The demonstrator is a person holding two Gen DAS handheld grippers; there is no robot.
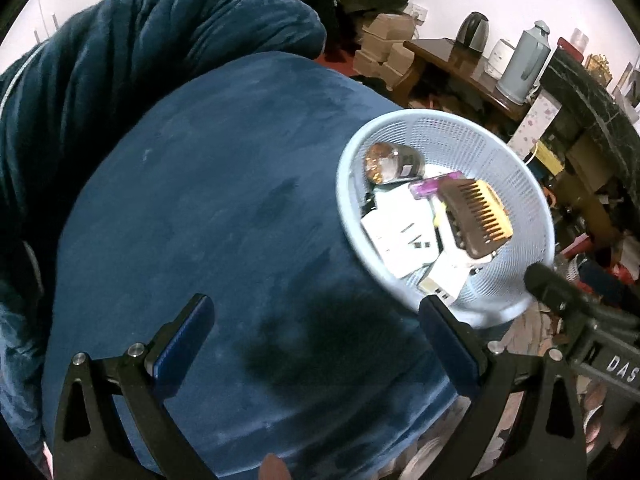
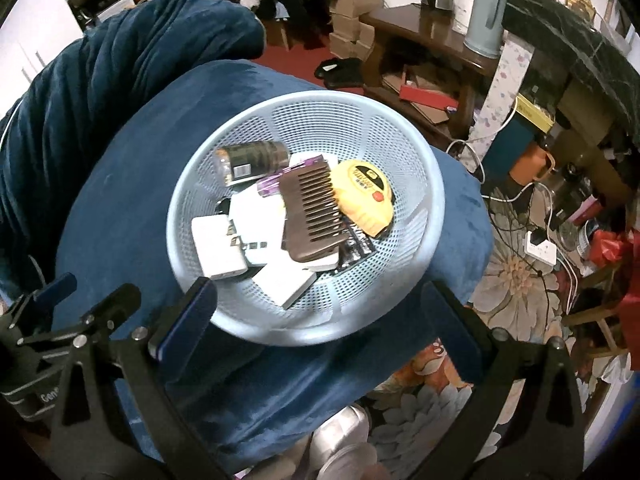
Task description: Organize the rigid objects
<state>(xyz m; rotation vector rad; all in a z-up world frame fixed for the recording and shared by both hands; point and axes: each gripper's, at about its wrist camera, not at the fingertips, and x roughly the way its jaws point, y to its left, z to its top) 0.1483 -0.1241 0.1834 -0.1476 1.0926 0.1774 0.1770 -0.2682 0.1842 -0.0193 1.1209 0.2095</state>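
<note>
Both tongs are spread and hold nothing: the right gripper [image 2: 320, 312] hangs over the near rim of the basket [image 2: 420, 168], the left gripper [image 1: 316, 336] over bare blue cushion [image 1: 208, 208] with the basket ahead to its right. The comb [image 2: 310, 216] lies on top, its long axis pointing away from the right gripper, which looks nearer. Beside it rest a yellow tape measure [image 2: 366, 192], a dark jar [image 2: 252, 158] and white chargers [image 2: 218, 246].

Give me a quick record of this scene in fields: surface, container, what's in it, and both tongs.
surface: blue cushion
container: pale blue basket, on the cushion near its right edge
contents: brown comb on top, yellow tape measure, dark can lying on its side, purple item, white blocks
left tongs: open, empty, over the cushion
right tongs: open, empty, at the basket's near rim
</note>
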